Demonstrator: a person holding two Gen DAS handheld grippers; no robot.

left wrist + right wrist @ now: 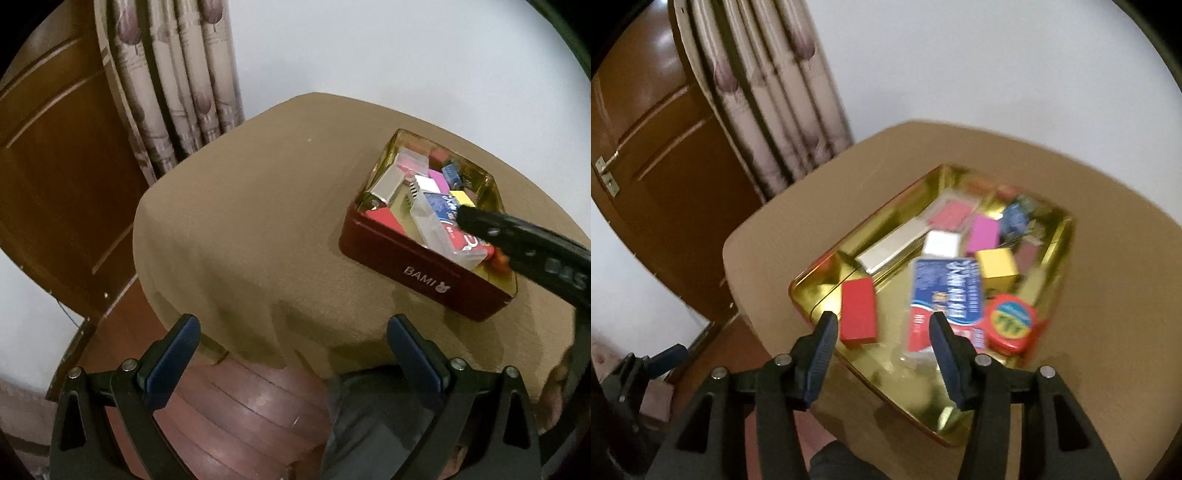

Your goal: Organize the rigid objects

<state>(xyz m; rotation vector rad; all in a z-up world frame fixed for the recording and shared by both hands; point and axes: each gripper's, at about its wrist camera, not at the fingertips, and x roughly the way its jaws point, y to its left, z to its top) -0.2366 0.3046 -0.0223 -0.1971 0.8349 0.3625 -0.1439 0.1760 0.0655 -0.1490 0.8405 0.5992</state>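
Right wrist view: I am hovering my right tongs, spread apart, over the tin; blur risks clipping the red block at nine o'clock.

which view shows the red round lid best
The right wrist view: the red round lid faces the camera in the tin, though blurred. In the left wrist view only a sliver shows behind the right gripper.
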